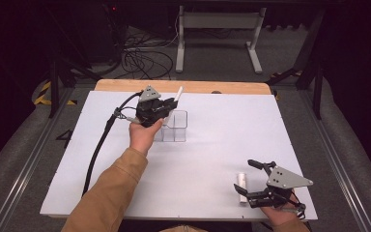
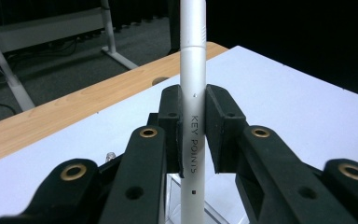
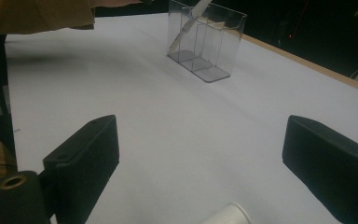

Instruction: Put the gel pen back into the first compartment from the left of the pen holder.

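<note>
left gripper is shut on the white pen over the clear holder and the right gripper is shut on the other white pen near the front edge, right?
Not quite. The right gripper is open: in the right gripper view its jaws stand wide apart, with the other white pen lying loose on the table. The left gripper is indeed shut on the white pen over the clear holder.

High view looks down the table (image 1: 212,159); both gripper views sit low, sharing the clear holder (image 3: 207,39).

Light: even, from overhead; the white table (image 1: 198,159) is bright.
Surroundings: dim, nearly black at the edges.
Shadows: soft and faint under the sleeve (image 1: 111,193).
Glare: mild on the white pen (image 2: 193,93).
Focus: near jaws slightly soft; high view grainy.
</note>
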Demonstrator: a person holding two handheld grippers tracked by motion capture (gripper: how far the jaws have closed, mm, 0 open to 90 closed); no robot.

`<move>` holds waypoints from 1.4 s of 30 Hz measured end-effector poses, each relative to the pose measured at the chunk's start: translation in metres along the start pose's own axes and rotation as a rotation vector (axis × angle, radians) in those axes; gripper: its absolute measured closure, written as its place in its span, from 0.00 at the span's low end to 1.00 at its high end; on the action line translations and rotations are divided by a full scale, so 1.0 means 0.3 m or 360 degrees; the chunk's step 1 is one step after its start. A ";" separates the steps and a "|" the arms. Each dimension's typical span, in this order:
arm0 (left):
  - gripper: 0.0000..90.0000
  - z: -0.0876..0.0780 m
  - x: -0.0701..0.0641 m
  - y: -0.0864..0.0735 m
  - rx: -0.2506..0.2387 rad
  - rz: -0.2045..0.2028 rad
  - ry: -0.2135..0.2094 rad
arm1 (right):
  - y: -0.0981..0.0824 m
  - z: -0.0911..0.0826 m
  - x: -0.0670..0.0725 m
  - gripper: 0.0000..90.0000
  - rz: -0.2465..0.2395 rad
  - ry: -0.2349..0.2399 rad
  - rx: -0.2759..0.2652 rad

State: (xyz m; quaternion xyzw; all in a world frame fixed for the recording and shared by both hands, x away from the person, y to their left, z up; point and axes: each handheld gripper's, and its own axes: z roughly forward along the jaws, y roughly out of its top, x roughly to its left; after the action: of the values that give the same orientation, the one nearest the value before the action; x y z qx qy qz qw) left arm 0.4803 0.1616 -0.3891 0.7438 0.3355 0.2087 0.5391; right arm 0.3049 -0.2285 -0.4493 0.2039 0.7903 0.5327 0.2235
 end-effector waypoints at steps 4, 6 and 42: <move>0.86 0.000 0.002 -0.011 0.0019 0.0010 0.0015 | 0.000 0.000 0.000 0.13 -0.0001 0.0001 0.0000; 0.86 -0.003 -0.001 -0.012 0.0021 0.0014 0.0020 | 0.000 0.001 0.001 0.13 0.0009 0.0003 -0.0001; 0.20 -0.386 -0.134 -0.013 -0.0113 0.0157 -0.0051 | 0.037 -0.014 0.001 0.03 0.0014 -0.0050 -0.0084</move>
State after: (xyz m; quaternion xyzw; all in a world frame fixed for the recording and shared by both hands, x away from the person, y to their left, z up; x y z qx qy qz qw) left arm 0.3739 0.2099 -0.3522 0.7430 0.2820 0.2349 0.5596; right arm 0.3032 -0.2275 -0.4375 0.2098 0.7716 0.5510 0.2388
